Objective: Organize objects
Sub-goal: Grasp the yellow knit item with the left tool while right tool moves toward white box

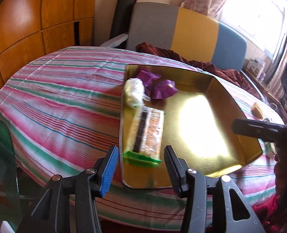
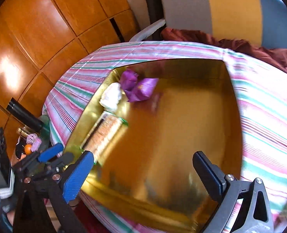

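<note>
A gold tray [image 1: 217, 89] lies on the striped tablecloth [image 1: 56, 101]. In it are two purple wrappers [image 1: 159, 86], a white bag [image 1: 133, 93] and a long snack packet [image 1: 145, 134] with a green end. My left gripper [image 1: 141, 148] hovers over the tray's near edge, jaws partly apart. The packet's green end lies between the fingertips with a gap on each side. My right gripper [image 2: 143, 154] hangs wide open above the bare gold floor of the tray [image 2: 172, 136], with nothing between its fingers. The packet [image 2: 104, 134] and purple wrappers [image 2: 139, 89] sit left of it.
A small yellow block [image 1: 257, 109] rests on the cloth right of the tray. A grey, yellow and blue sofa [image 1: 194, 31] with a maroon cloth [image 1: 211, 66] stands behind the table. Wooden cabinets [image 2: 36, 38] and a cluttered glass side table [image 2: 32, 145] are at the left.
</note>
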`<state>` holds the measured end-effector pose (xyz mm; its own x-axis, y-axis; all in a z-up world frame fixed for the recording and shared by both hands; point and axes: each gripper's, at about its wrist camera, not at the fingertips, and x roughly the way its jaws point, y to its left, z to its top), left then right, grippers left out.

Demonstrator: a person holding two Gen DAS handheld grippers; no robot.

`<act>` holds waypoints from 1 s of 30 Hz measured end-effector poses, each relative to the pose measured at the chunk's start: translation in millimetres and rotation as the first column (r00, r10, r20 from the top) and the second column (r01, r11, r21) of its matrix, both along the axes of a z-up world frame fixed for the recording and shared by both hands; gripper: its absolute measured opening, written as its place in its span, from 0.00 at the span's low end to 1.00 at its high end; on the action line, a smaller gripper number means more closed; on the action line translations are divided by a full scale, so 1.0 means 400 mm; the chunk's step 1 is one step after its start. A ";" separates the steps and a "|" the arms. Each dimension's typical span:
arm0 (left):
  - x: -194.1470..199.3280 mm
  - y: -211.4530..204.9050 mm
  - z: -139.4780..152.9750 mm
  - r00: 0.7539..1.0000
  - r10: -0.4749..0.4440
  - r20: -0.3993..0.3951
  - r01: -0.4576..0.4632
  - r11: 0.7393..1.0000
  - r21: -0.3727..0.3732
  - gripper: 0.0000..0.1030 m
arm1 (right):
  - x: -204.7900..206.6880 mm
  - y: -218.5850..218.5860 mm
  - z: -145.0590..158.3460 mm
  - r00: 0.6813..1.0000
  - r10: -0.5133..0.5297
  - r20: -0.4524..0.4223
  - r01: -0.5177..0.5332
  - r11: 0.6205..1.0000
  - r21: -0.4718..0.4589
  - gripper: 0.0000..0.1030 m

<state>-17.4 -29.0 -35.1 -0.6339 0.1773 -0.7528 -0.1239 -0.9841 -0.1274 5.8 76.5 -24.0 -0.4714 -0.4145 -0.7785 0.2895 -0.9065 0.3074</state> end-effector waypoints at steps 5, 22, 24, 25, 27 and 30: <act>0.007 0.031 0.024 0.999 -0.040 -0.023 0.041 0.999 0.029 0.48 | 0.073 0.145 0.022 0.995 -0.098 -0.017 0.098 0.995 0.024 1.00; 0.052 0.437 0.061 0.830 -0.558 0.012 0.555 0.826 0.098 0.48 | 0.386 0.867 0.136 0.627 -0.767 -0.140 0.779 0.624 0.069 1.00; 0.072 0.500 0.063 0.775 -0.632 0.017 0.627 0.771 0.112 0.48 | 0.414 0.934 0.119 0.560 -0.820 -0.116 0.828 0.559 0.044 1.00; 0.083 0.535 0.064 0.744 -0.668 0.018 0.662 0.740 0.118 0.48 | 0.425 0.958 0.108 0.536 -0.837 -0.108 0.843 0.536 0.034 1.00; 0.102 0.594 0.064 0.690 -0.724 0.021 0.716 0.686 0.131 0.48 | 0.442 0.997 0.080 0.509 -0.859 -0.058 0.859 0.511 -0.021 1.00; 0.117 0.676 0.051 0.631 -0.775 0.043 0.758 0.627 0.178 0.48 | 0.471 1.037 0.060 0.486 -0.874 0.013 0.861 0.477 -0.180 1.00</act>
<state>29.4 241.5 -14.7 -0.1419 0.6623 -0.7356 -0.8034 -0.5112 -0.3053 194.1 491.2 -0.1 -0.7034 0.1380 -0.6973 -0.5930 -0.6547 0.4687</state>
